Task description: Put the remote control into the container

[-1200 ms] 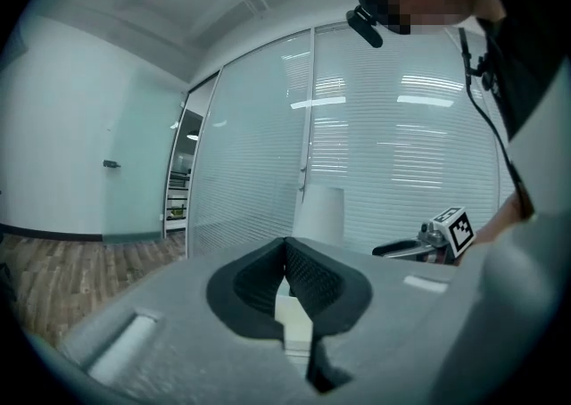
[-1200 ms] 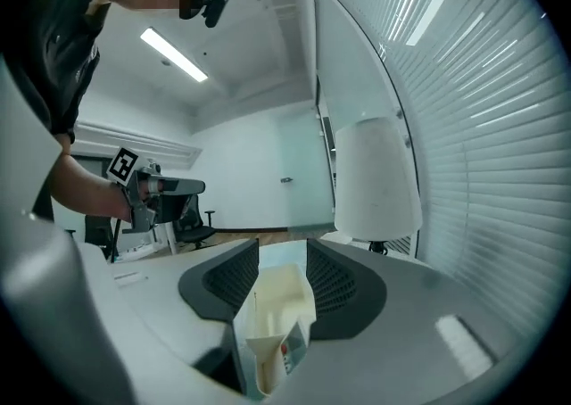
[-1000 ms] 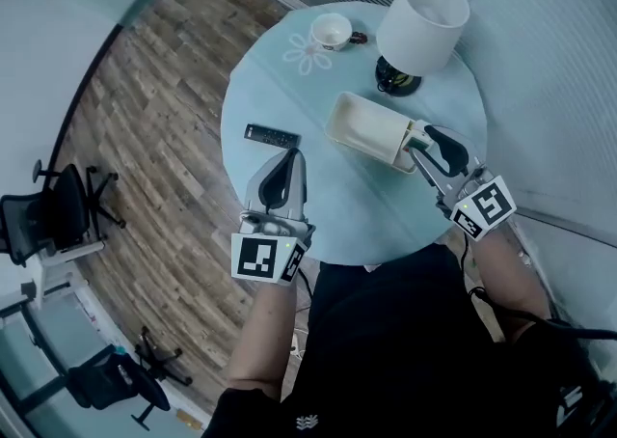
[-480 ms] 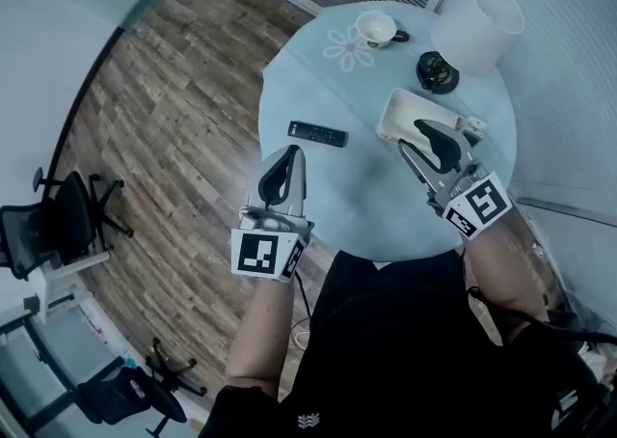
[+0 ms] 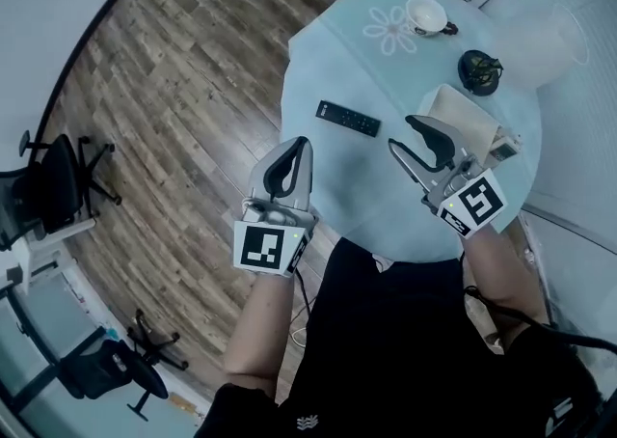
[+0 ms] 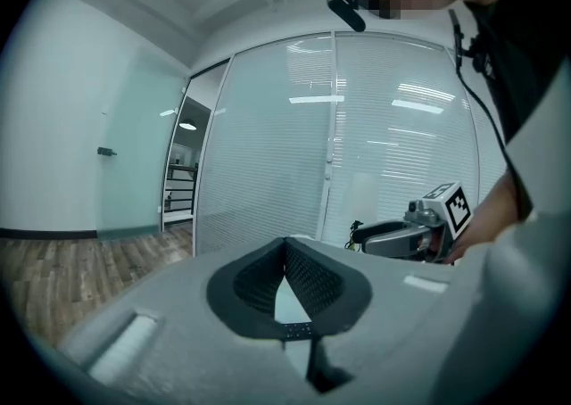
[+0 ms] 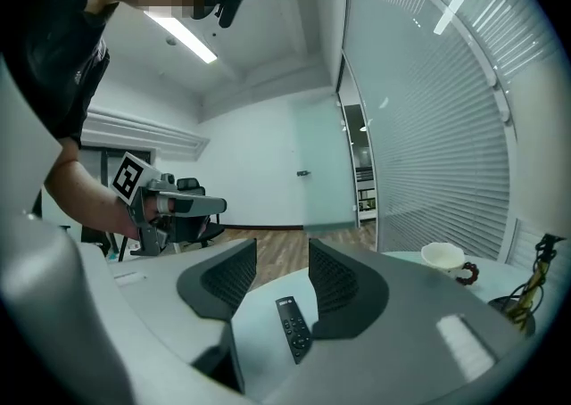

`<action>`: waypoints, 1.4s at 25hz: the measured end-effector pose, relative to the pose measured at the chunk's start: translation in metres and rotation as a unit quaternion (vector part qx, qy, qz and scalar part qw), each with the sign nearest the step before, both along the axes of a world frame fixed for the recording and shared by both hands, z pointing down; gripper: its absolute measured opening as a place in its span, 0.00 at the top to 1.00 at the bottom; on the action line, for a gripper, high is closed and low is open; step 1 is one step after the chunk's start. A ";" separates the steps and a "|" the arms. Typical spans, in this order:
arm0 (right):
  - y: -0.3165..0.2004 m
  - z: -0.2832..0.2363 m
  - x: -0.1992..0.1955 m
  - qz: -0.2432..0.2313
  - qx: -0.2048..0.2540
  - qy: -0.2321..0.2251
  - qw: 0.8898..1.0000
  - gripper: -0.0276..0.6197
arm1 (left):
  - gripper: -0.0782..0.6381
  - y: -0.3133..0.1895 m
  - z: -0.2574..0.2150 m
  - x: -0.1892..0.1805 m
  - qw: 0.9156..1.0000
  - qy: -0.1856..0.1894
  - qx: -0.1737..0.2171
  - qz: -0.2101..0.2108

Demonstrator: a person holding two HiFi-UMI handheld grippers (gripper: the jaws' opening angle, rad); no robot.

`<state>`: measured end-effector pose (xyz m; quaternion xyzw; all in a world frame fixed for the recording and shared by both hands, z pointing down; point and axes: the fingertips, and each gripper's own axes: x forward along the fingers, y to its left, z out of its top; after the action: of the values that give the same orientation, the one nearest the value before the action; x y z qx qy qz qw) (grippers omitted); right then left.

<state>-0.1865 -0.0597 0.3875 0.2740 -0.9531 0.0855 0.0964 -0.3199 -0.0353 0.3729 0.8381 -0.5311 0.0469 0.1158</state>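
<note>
Swinging off the pale round desk (image 5: 371, 180) toward its left half, both arms have left the cream container (image 5: 461, 110), which lies open and apparently empty near the right rim, by the lamp's base (image 5: 479, 69). The right claw (image 5: 401, 133) was at the container's near end a second ago. Now it hangs over the bare middle of the desk, and its jaws have just been opening to a moderate gap with nothing gripped. The left claw (image 5: 299, 144) is fully shut and empty, and has drawn back to the desk's left edge, above the wooden floor (image 5: 174, 89). I judge this to be the reach for the pickup, the right arm taking it. The remote (image 5: 348, 119) has not been touched. It lies flat on the desk, left of the container and apart from it. It is a slim dark bar, buttons up, with a pale mark at its far end. In the right gripper view the remote (image 7: 293, 327) shows in the gap between the jaws. It probably still lies ahead of the pads, though the wide lens makes that hard to judge.
</note>
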 end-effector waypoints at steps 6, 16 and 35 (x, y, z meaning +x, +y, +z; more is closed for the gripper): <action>-0.012 0.051 -0.033 -0.027 -0.020 0.018 0.999 0.66 | 0.89 -0.014 0.027 -0.016 1.000 0.004 0.002 -0.016; -0.036 0.143 -0.074 -0.062 -0.052 0.074 0.994 0.60 | 0.89 -0.029 0.082 -0.047 0.999 0.010 -0.030 -0.034; -0.038 0.251 -0.085 -0.107 -0.119 0.241 0.957 0.50 | 0.89 -0.017 0.130 -0.071 0.995 0.033 -0.070 -0.063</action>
<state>-0.2710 -0.0979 0.6388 0.1697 -0.9082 0.1187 0.3637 -0.3908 -0.0525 0.5028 0.7937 -0.5744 0.0489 0.1941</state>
